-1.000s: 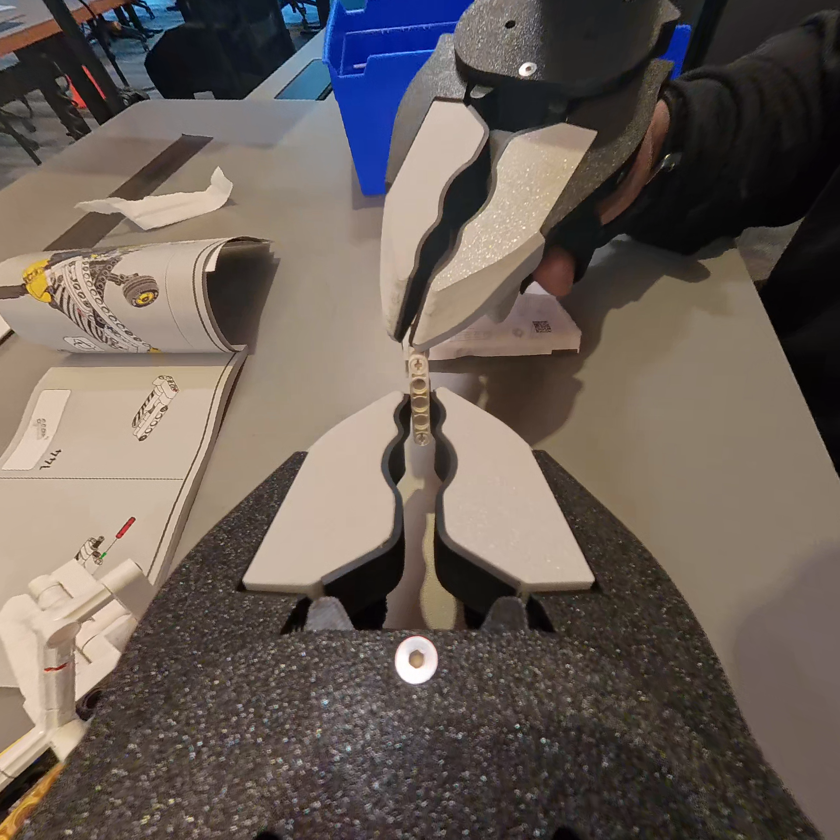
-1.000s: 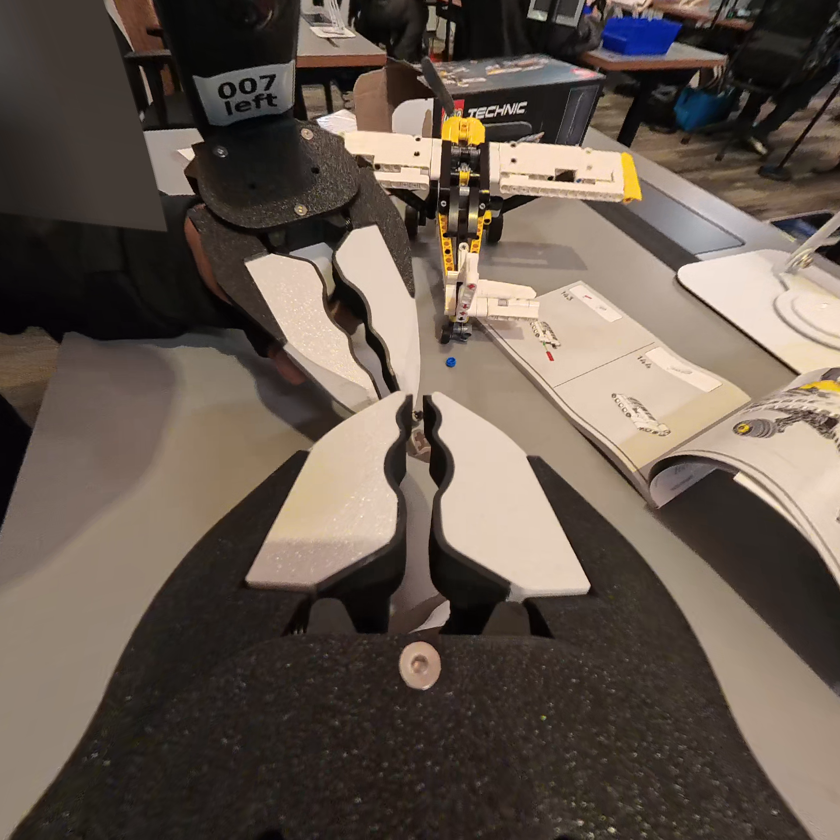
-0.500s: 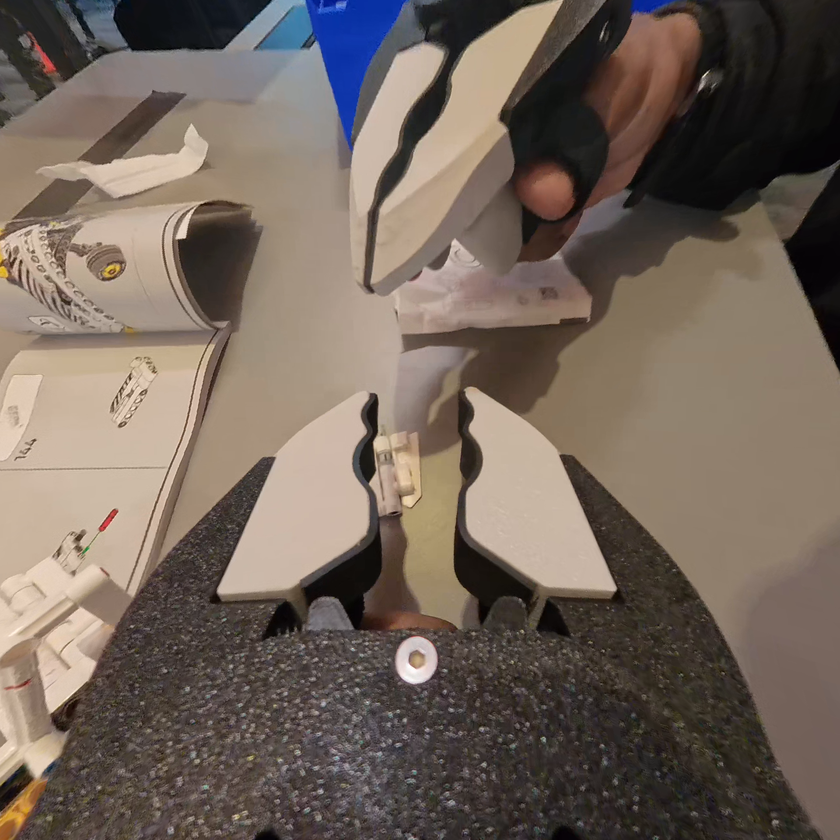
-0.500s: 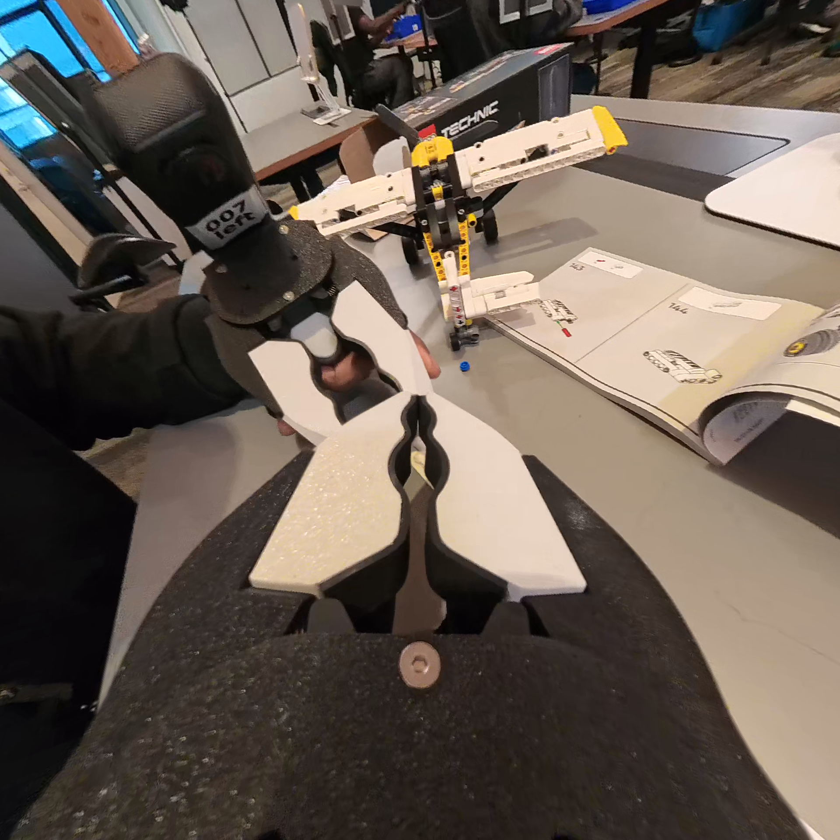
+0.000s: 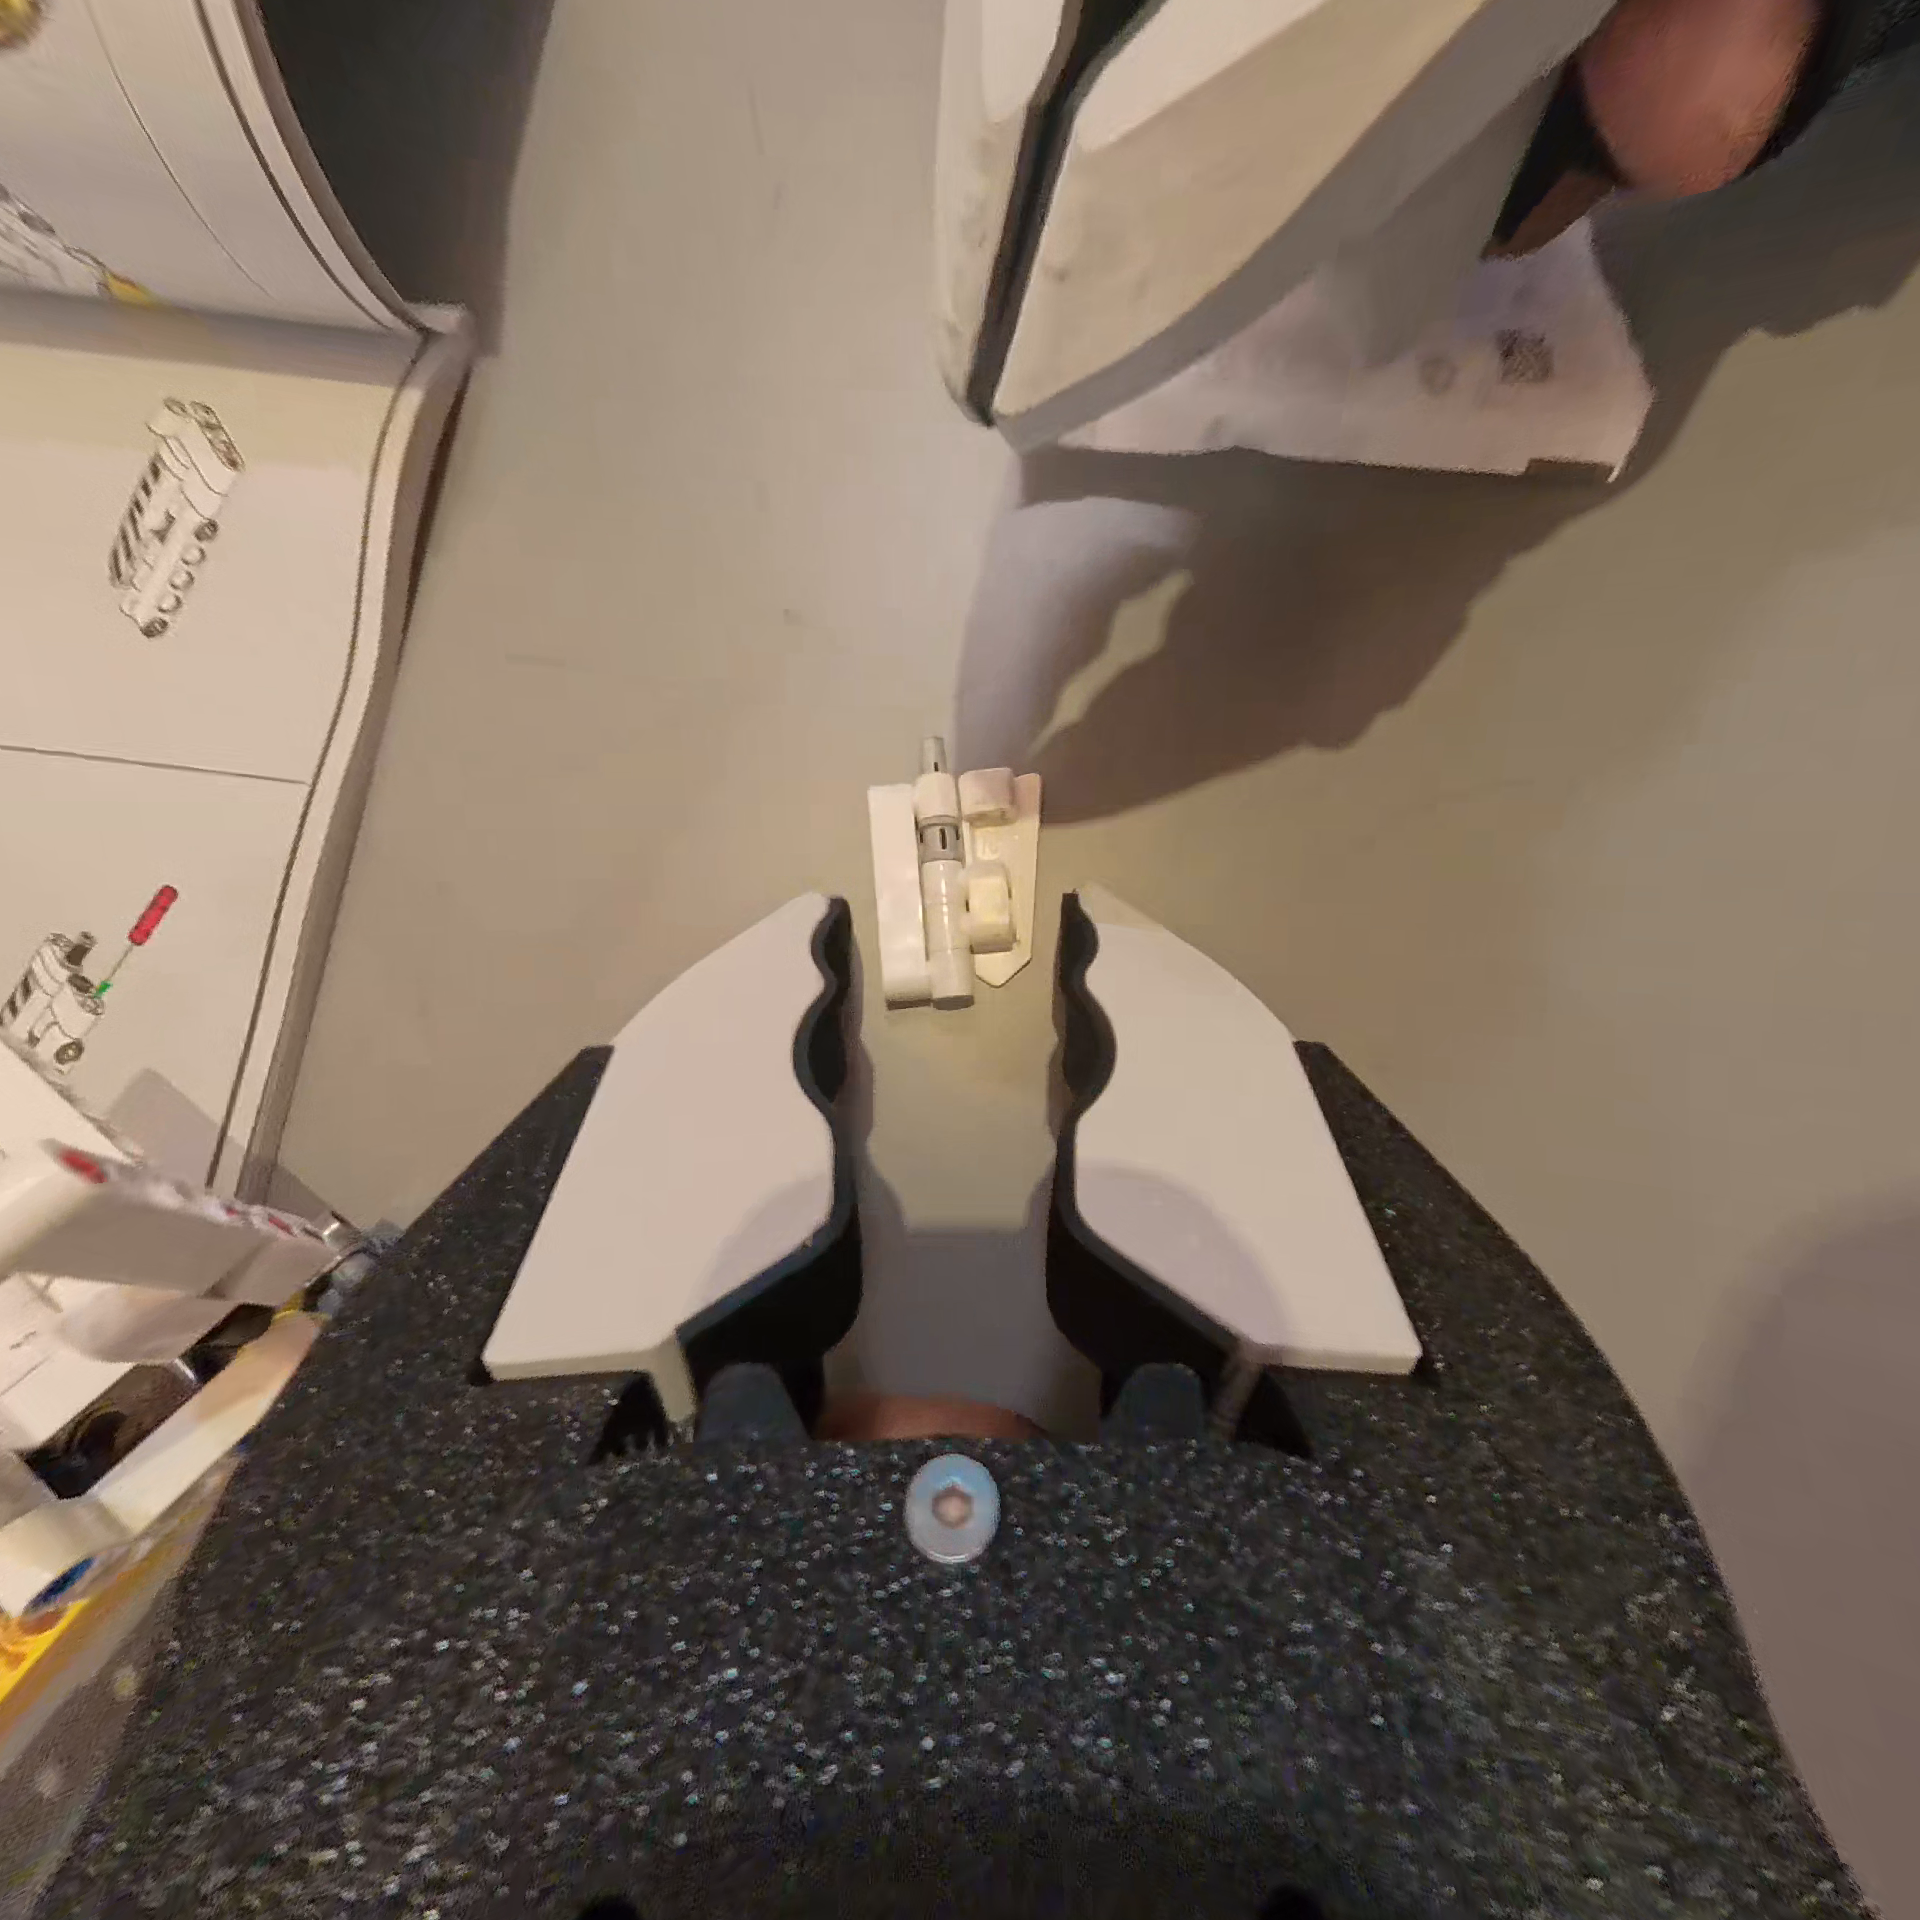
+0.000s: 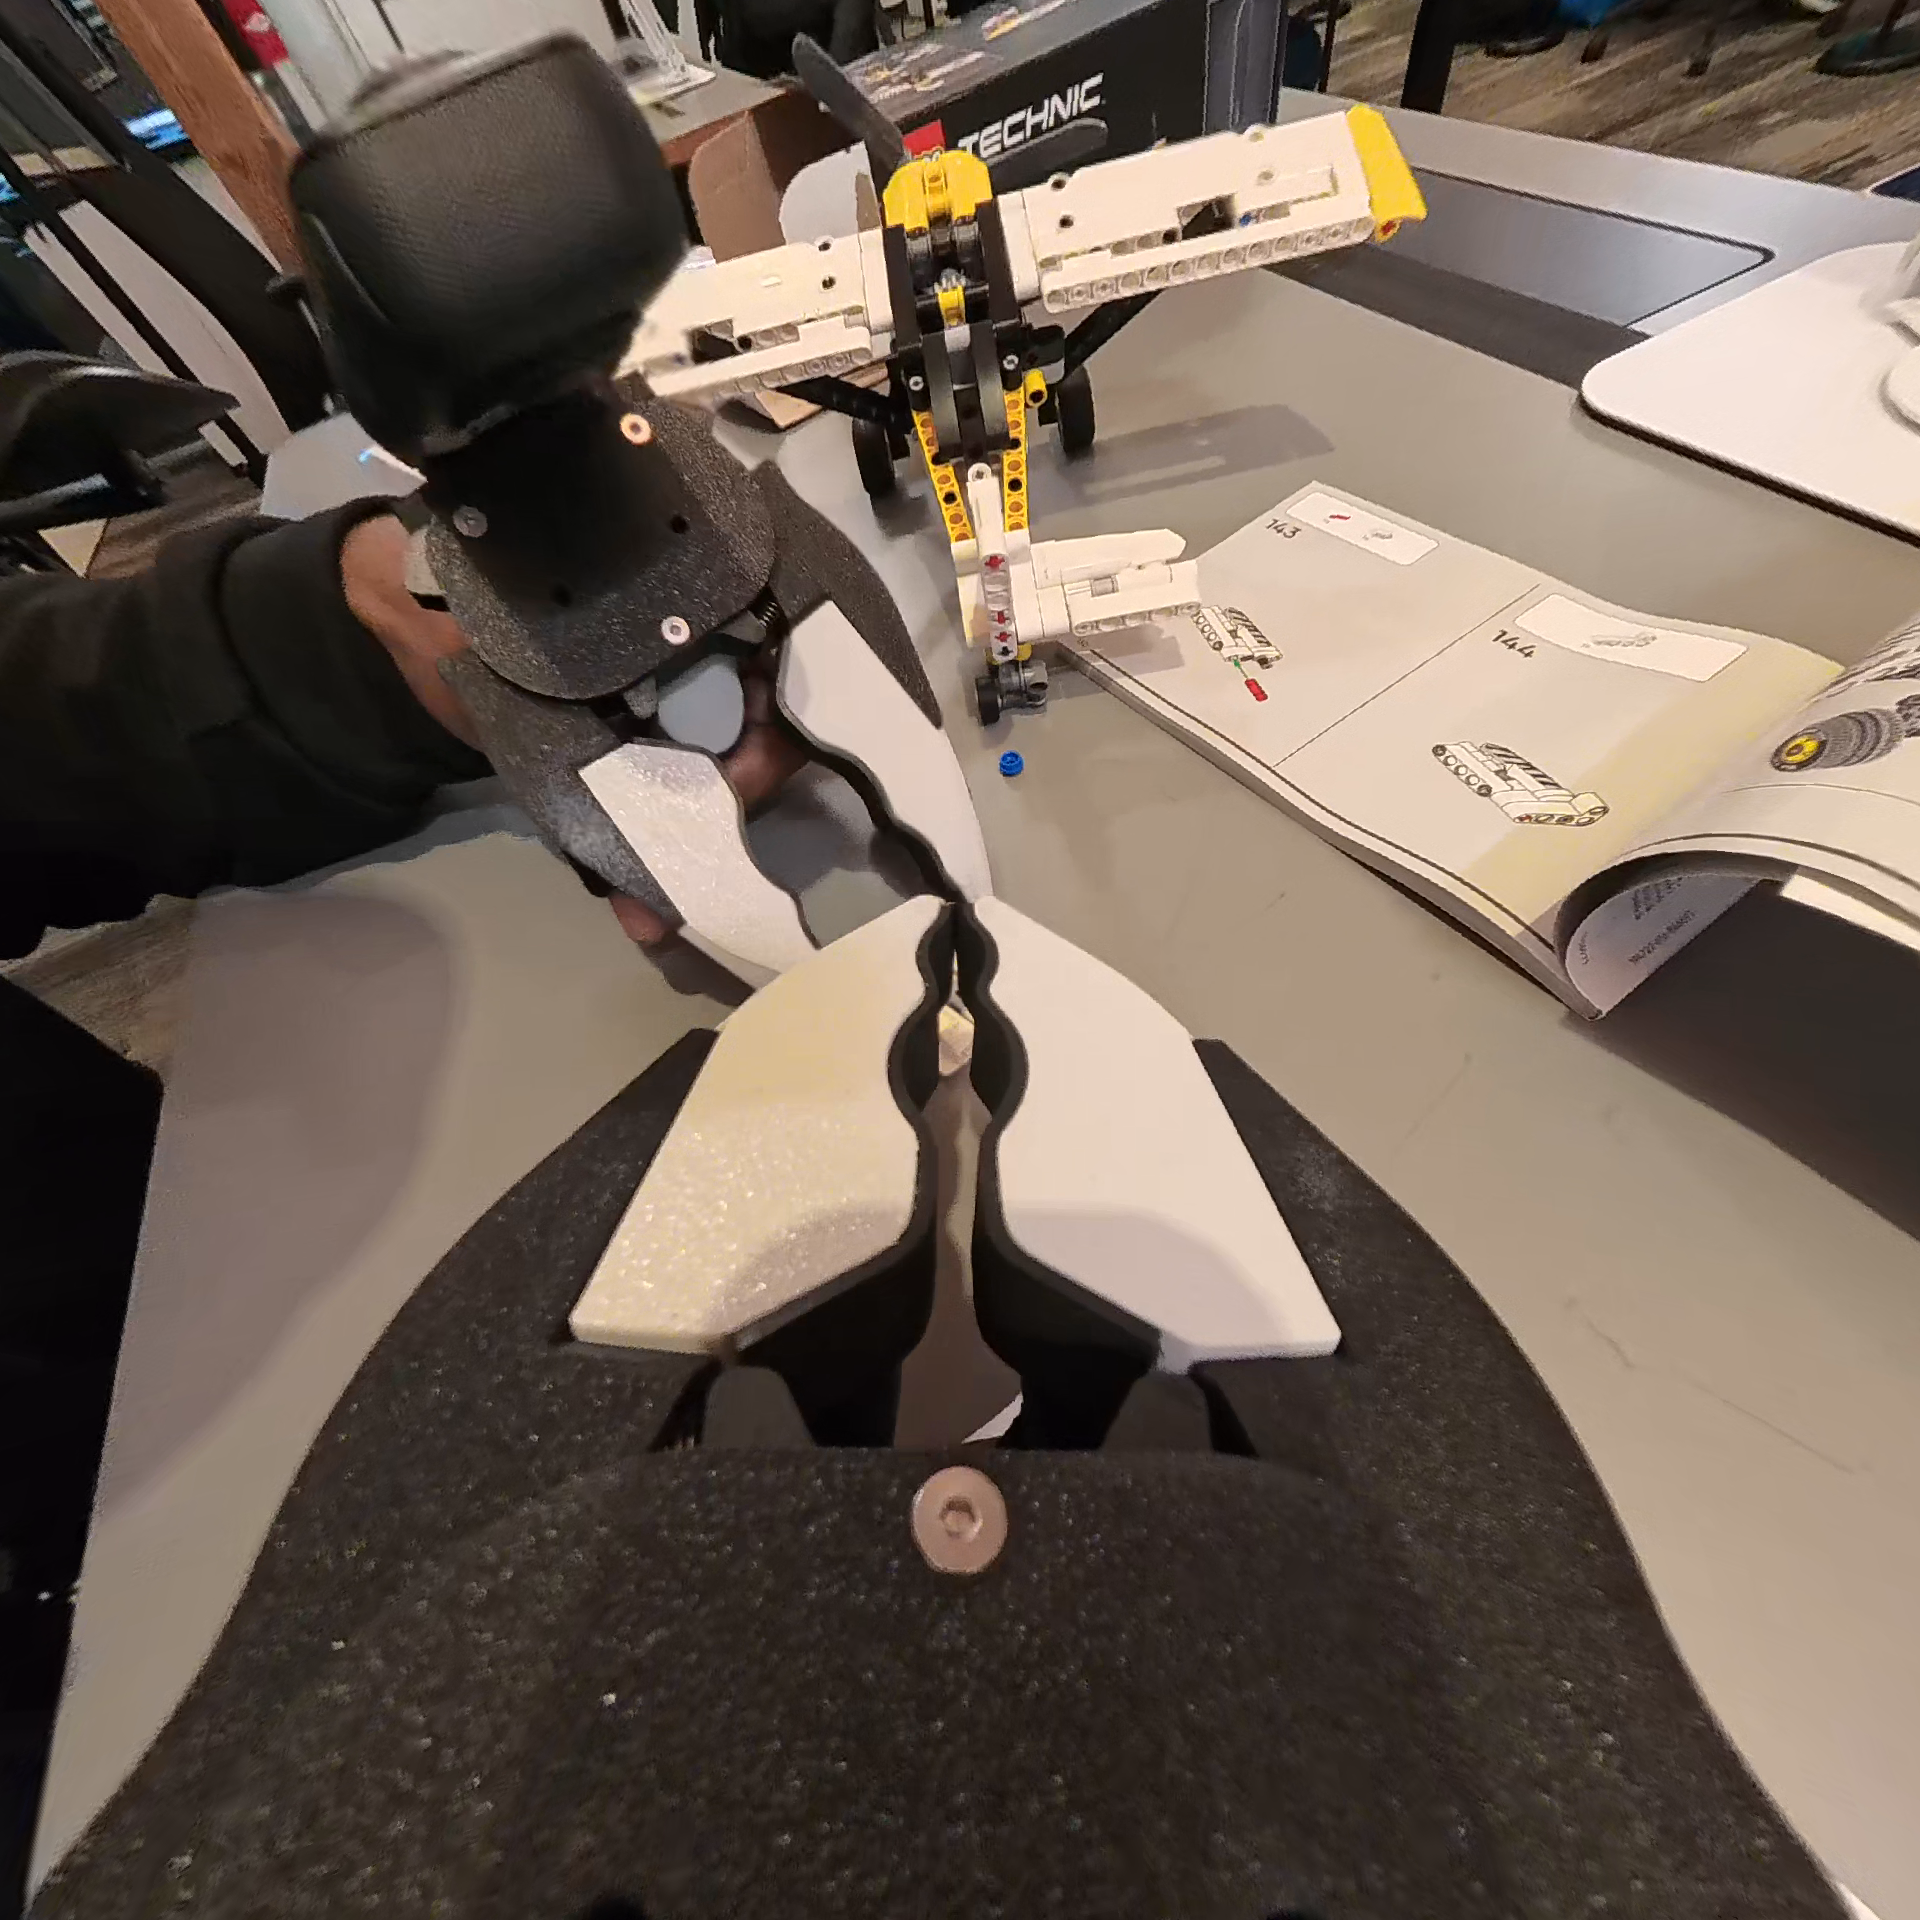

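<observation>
Grey table (image 5: 644, 644): small white brick assembly (image 5: 951, 894), frame centre, lies between spread left gripper (image 5: 956, 935) fingers, untouched. Looks light, rigid; grip its long sides. Right gripper (image 6: 961, 920) pressed together.

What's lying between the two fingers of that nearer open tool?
A small white brick assembly lies on the table between the left tool's fingertips, untouched, in the left wrist view.

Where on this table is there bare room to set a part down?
Bare table lies right of the right claw, below the manual; another patch sits between the manual and the white assembly. Crowded: around the plane and blue stud.
</observation>
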The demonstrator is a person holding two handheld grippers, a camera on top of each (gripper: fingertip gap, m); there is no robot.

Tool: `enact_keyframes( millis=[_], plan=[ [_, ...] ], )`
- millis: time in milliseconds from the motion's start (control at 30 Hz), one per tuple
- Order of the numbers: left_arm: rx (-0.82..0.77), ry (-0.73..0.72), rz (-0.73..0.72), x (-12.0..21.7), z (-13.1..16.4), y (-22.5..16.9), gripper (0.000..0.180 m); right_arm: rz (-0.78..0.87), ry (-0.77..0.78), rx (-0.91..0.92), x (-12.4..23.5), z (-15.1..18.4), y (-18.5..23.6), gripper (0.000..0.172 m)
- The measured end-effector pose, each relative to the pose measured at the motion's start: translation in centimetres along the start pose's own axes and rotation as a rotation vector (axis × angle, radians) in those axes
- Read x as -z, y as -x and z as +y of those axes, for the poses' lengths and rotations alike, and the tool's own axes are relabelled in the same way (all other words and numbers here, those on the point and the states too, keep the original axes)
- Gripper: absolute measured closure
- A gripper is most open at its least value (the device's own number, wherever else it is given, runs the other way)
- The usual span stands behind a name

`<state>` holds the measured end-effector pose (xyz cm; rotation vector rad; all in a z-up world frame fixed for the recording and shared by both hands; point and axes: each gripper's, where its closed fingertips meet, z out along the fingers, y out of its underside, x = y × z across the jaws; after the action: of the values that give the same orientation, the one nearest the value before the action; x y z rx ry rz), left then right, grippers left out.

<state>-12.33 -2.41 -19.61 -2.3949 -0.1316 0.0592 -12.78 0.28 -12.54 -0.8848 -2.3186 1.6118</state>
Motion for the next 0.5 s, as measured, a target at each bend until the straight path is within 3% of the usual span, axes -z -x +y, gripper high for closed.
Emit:
enact_keyframes(
  millis=[100, 367, 500],
  plan=[
    [-0.014, -0.014, -0.013, -0.3, -0.3, -0.3, 0.151, 0.020, 0.029, 0.023, -0.2, 0.5, -0.2, 0.172],
    [-0.091, -0.032, -0.037, -0.2, -0.7, -0.4, 0.152, 0.080, 0.189, 0.061, -0.7, 3.1, -1.2, 0.172],
    [-0.139, -0.118, -0.019, 0.5, -1.9, -0.9, 0.162, 0.070, 0.251, 0.042, -0.9, 4.3, -1.3, 0.170]
  ],
)
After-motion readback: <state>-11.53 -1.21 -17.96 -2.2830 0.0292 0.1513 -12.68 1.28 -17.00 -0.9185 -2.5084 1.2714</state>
